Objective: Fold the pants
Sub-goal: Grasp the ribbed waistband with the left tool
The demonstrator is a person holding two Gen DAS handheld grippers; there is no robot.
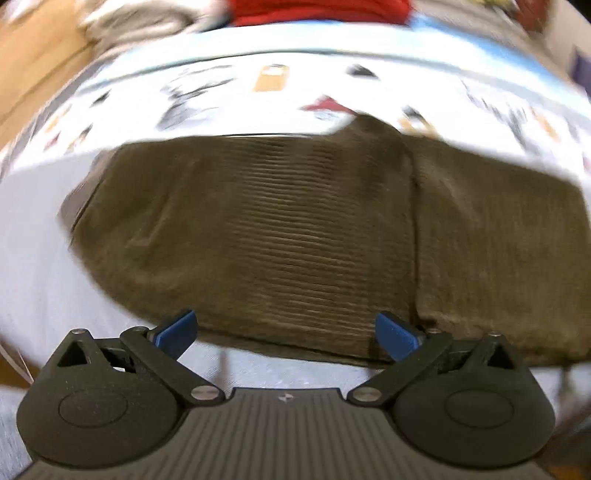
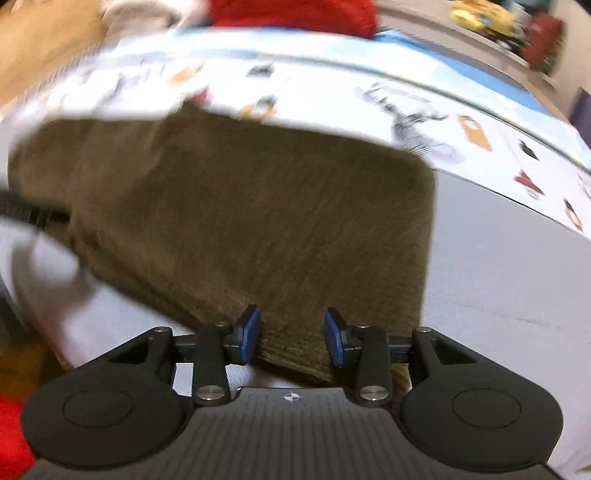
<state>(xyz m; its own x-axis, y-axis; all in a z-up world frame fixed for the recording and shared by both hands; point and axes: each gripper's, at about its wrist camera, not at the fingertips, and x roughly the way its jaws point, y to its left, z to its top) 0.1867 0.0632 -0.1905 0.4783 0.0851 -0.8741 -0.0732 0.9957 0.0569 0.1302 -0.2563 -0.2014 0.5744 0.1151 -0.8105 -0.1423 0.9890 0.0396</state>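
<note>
Olive-brown corduroy pants (image 1: 295,229) lie folded into a wide block on a pale grey surface (image 1: 33,280); a fold line runs down their right part. My left gripper (image 1: 286,332) hovers above the near edge of the pants. It is open wide, with nothing between its blue pads (image 1: 177,328). In the right wrist view the same pants (image 2: 240,206) fill the middle. My right gripper (image 2: 291,336) is over their near edge, partly open. The cloth edge lies between the blue pads (image 2: 251,330), which do not press on it.
Beyond the pants lies a white printed sheet (image 1: 258,85) with small pictures. A red cloth (image 1: 317,11) sits at the far edge, and wooden floor (image 1: 29,62) shows at the left. Yellow and red items (image 2: 487,18) sit far right. Both views are motion-blurred.
</note>
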